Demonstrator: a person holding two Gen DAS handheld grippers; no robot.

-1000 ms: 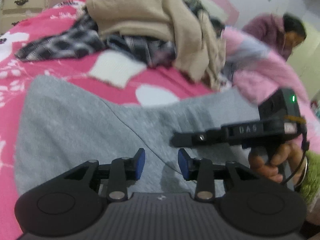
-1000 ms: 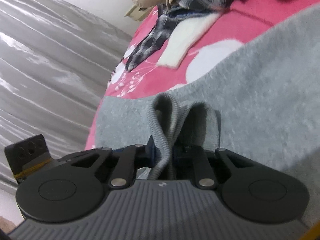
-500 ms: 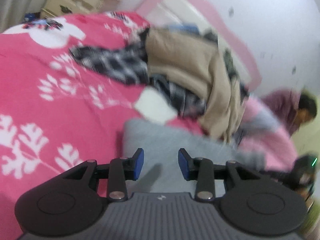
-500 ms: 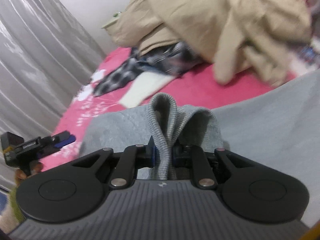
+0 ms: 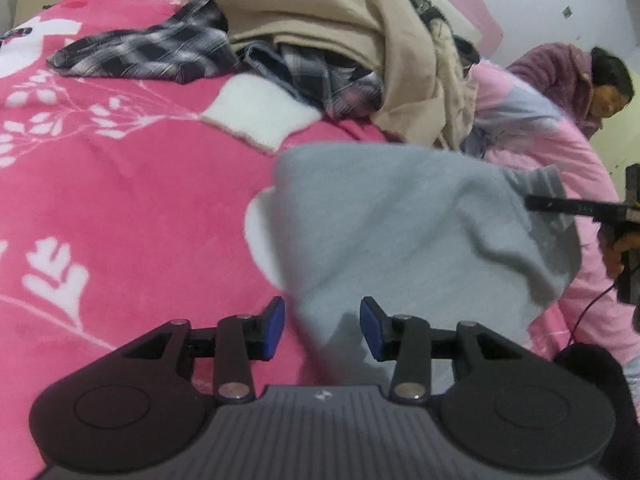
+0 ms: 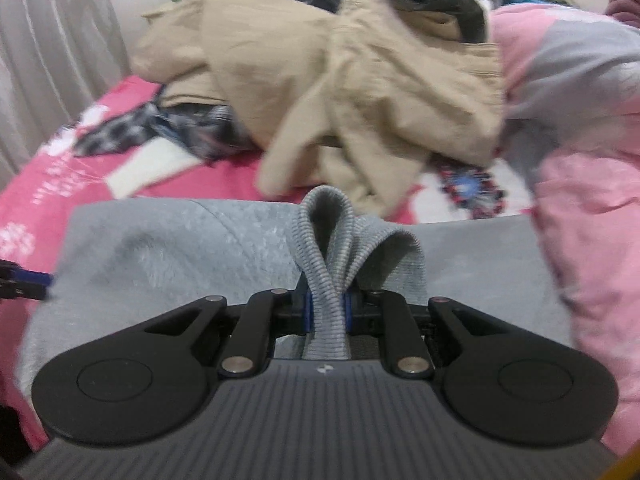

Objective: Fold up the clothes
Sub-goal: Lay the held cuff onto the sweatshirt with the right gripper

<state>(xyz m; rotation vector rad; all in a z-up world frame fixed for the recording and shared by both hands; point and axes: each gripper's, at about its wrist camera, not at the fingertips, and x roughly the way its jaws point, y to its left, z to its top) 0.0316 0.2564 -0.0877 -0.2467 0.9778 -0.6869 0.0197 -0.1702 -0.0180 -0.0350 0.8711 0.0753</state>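
Note:
A grey sweater [image 5: 400, 232] lies on the pink flowered bedspread [image 5: 120, 208]. My left gripper [image 5: 322, 328] is open and empty, low over the sweater's near left edge. My right gripper [image 6: 325, 306] is shut on the sweater's ribbed grey hem [image 6: 326, 240], which bunches up between the blue pads. The sweater's body [image 6: 160, 248] spreads out beyond it. The right gripper also shows at the right edge of the left wrist view [image 5: 532, 202], at the sweater's far corner. The left gripper's tip shows at the left edge of the right wrist view [image 6: 40, 280].
A pile of clothes lies at the back: a beige garment [image 5: 340, 28], a plaid shirt [image 5: 160, 52] and a white piece [image 5: 260, 116]. A pink quilt [image 5: 552, 168] and a person in purple [image 5: 580, 76] are at the right. A curtain [image 6: 48, 40] hangs at the left.
My right gripper has carried the hem across, folding the sweater over. My left gripper has swung away from over the sweater and back to its left edge, staying open.

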